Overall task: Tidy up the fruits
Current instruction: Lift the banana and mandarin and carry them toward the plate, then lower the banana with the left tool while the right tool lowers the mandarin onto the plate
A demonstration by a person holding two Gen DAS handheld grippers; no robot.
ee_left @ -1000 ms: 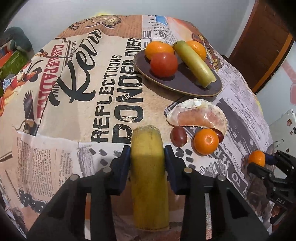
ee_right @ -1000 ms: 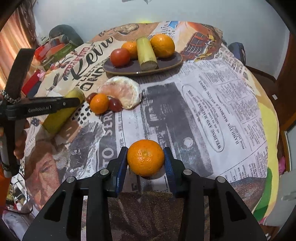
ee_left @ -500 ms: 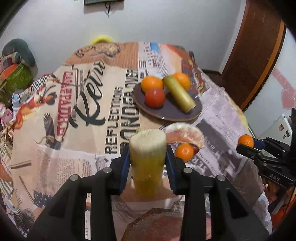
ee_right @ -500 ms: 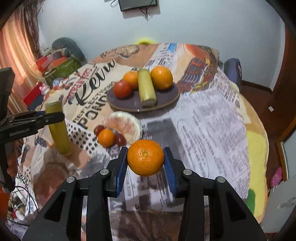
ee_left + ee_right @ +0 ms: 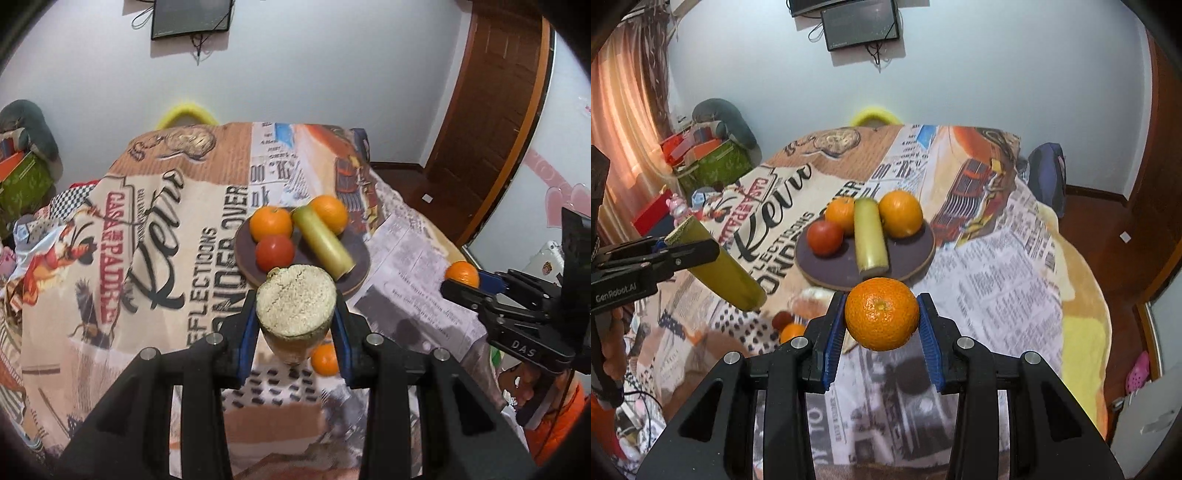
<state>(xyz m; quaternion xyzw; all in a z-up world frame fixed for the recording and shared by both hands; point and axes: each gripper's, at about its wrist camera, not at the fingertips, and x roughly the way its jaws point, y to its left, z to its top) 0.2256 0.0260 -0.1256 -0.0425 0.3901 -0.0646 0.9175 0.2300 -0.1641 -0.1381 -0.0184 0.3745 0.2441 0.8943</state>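
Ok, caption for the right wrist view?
Right gripper holds an orange above the table, plate of fruit ahead.

free: plate (image 5: 916,254) right rim, bare | blocked: two oranges (image 5: 900,218), tomato (image 5: 824,238), cane piece (image 5: 870,238)

We see the right tool (image 5: 882,325) with its blue pads pressed on both sides of an orange (image 5: 882,314), held above the counter (image 5: 997,280). At the left edge of the view, the left tool (image 5: 657,254) grips a green-yellow banana piece (image 5: 720,271), tilted over the left side of the counter. Near the middle of the counter stands a dark plate (image 5: 916,254) with two oranges, a red fruit and another banana piece. Between the plate and the near edge lie a small orange (image 5: 792,331) and some blurred fruit.
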